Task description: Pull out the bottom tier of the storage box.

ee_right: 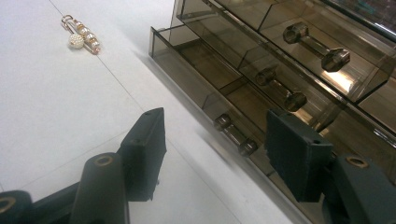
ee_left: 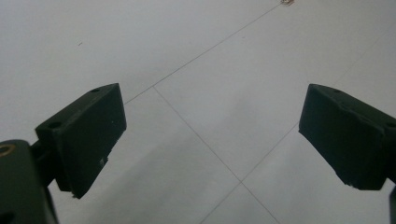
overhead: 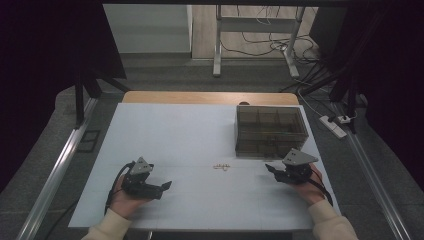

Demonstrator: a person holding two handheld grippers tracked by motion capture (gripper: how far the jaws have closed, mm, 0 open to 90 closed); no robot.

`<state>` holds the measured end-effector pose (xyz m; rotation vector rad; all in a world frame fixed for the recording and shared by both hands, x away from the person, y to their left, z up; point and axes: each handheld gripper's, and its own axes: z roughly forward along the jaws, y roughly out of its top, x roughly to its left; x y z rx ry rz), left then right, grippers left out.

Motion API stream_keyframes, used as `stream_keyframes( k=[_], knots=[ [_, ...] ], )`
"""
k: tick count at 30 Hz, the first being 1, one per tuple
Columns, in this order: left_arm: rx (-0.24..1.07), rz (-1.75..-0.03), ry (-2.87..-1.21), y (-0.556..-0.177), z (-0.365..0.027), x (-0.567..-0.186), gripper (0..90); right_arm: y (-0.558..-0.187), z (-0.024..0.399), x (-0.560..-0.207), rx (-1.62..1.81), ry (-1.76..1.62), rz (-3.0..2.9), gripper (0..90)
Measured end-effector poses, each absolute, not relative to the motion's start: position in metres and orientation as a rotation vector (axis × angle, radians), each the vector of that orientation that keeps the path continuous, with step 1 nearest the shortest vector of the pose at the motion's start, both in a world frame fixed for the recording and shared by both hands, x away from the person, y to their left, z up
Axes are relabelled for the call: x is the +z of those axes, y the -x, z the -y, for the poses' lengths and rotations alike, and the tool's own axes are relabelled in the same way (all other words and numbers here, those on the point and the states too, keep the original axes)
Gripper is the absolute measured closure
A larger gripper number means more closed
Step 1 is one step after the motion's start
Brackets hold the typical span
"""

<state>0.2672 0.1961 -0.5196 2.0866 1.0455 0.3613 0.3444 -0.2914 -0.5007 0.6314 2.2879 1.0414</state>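
Drawer open, hair clip not yet picked up.

Lower centre of the high view: pearl hair clip lying loose on the white table, between the two grippers, touched by neither. Right of centre: smoky drawer box, bottom drawer pulled out and seemingly empty. Left gripper open, nothing between the jaws; right gripper likewise open and empty, close to the drawer handle. Probably left: grasping the clip, placing it inside, closing up.

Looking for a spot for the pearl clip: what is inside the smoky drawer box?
The drawer box has tinted drawers; the bottom drawer stands slightly out, its visible part bare. Dark walls hide the rest.
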Motion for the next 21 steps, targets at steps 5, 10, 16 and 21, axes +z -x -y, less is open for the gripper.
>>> stream_keyframes(
  k=[5,10,16,21],
  knots=[
    [0.363,-1.047,-2.088,-0.267,-0.196,-0.520,6.9,-0.347,0.292,-0.499,1.044,-0.631,-2.293,38.0],
    [0.361,-1.047,-2.091,-0.268,-0.195,-0.520,6.9,-0.350,0.291,-0.499,1.032,-0.627,-2.305,37.6],
    [0.362,-1.046,-2.091,-0.267,-0.195,-0.520,6.9,-0.354,0.289,-0.498,1.012,-0.622,-2.330,37.2],
    [0.361,-1.047,-2.091,-0.268,-0.195,-0.520,6.9,-0.358,0.288,-0.499,1.003,-0.613,-2.346,37.0]
  ],
)
